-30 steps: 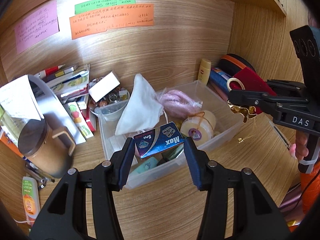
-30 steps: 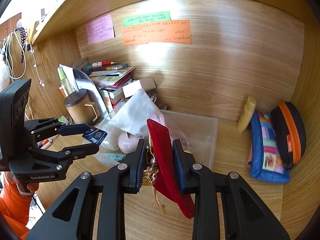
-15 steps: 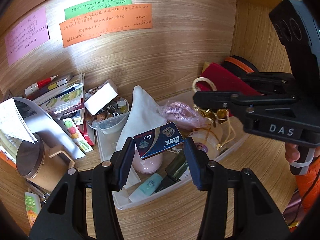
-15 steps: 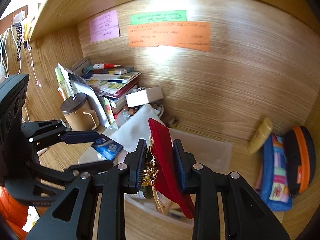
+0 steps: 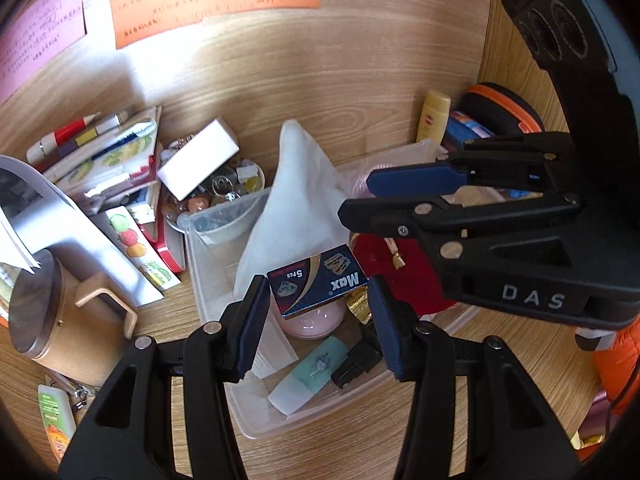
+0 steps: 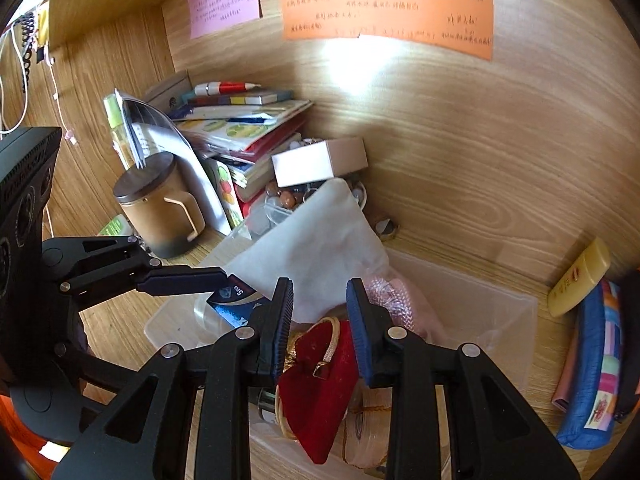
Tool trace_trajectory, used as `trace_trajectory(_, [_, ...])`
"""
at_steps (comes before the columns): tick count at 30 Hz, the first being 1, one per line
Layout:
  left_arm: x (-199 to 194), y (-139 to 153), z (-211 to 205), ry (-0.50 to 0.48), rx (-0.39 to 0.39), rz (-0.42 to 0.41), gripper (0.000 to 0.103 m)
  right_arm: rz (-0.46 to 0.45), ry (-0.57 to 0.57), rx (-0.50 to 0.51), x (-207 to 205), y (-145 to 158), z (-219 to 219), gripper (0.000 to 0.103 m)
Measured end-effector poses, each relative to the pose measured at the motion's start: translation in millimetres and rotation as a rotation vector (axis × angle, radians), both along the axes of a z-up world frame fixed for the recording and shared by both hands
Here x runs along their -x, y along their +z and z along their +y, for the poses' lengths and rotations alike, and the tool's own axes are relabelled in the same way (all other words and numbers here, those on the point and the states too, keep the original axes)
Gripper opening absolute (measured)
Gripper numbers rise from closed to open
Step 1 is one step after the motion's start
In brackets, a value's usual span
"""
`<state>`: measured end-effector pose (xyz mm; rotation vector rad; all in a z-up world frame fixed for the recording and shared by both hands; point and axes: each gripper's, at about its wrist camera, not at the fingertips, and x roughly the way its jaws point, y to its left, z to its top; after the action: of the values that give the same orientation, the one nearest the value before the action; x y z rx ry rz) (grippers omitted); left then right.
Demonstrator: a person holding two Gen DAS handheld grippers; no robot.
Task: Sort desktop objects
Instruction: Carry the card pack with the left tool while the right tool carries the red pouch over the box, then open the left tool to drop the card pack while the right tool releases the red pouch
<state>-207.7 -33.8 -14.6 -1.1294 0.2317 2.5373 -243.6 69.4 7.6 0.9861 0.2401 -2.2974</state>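
The left claw [image 5: 318, 306] is clamped across the short sides of a small dark-blue cardboard box printed "Max" [image 5: 318, 286], holding it in the air just above the clear plastic storage bin [image 5: 256, 420] that sits on the wooden counter [image 5: 460, 420]. That box looks light and fairly stiff, but thin card will dent if squeezed hard, so the grip on its two end faces seems right; a hold on the broad printed face would likely bow it.

The right claw [image 6: 320, 320] stands with its jaws apart over the bin, nothing between them. Directly under it a red velvet drawstring pouch with gold cord [image 6: 320, 376] lies inside the bin, against the other contents. It is soft and limp, and I'd judge it would fold and slide unless taken by the gathered neck or a thick bunch of fabric; the gold tassels could snag.

Also in the bin are a white cloth bag [image 5: 292, 200], standing up in a peak, and a pink round jar [image 5: 316, 320] right below the held box, so the box wants setting down flat beside them, not dropped.
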Motion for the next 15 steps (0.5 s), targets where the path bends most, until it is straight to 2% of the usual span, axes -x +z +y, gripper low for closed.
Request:
trace_trajectory(8, [3.9,-13.3,8.8,-0.014,0.033,-0.019,0.05,0.002,-0.003,-0.017,2.2,-1.5,-1.7,0.026])
trace_trajectory(15, [-1.7,-10.4,6.4,-0.009,0.033,-0.016,0.053,0.003,-0.012,0.002,-2.0,3.3,2.5,0.027])
